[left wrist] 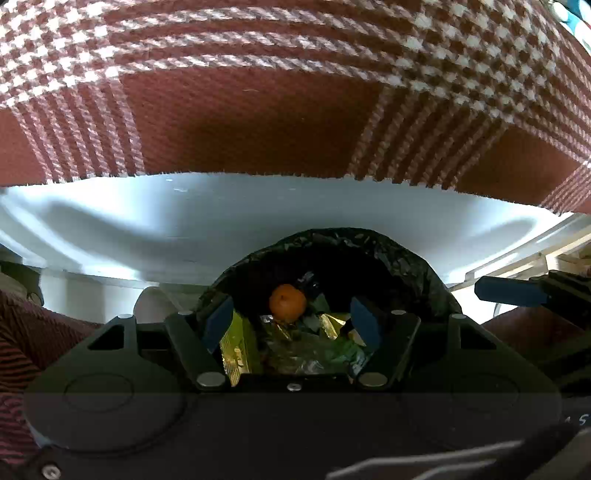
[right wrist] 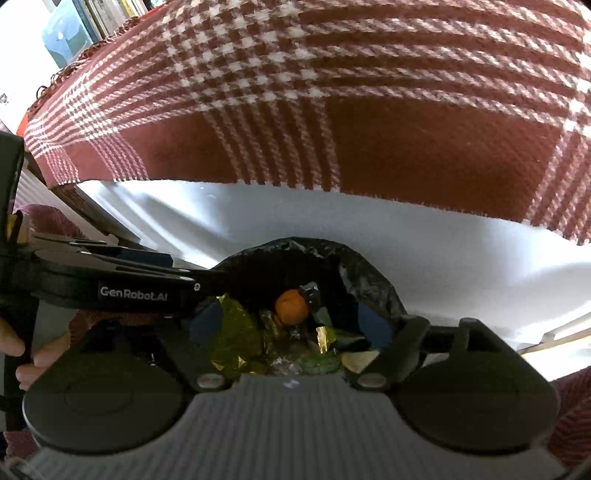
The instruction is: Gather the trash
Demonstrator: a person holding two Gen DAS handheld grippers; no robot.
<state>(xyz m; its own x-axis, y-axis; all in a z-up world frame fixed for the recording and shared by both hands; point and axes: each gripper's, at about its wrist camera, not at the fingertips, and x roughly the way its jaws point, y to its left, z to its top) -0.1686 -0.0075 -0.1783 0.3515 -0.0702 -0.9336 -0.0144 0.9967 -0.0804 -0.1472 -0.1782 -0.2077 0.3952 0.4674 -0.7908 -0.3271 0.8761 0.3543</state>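
Both wrist views look down into a trash bin lined with a black bag (left wrist: 413,258) (right wrist: 369,273). Inside lie a small orange fruit (left wrist: 287,302) (right wrist: 291,306), crumpled gold foil wrappers (left wrist: 236,343) (right wrist: 232,339) and green wrappers (left wrist: 347,352) (right wrist: 317,363). My left gripper (left wrist: 291,321) hangs open over the bin mouth, with nothing between its blue pads (left wrist: 218,321). My right gripper (right wrist: 290,325) is open over the same opening and holds nothing. Each gripper shows in the other's view, the right gripper (left wrist: 517,291) beside the left, the left gripper (right wrist: 129,284) side-on.
A red and white plaid cloth (left wrist: 258,110) (right wrist: 369,110) hangs over a table just beyond the bin. Below its hem is a white surface (left wrist: 184,214) (right wrist: 443,258). A hand (right wrist: 22,354) holds the left gripper's handle. Books (right wrist: 92,22) stand far left.
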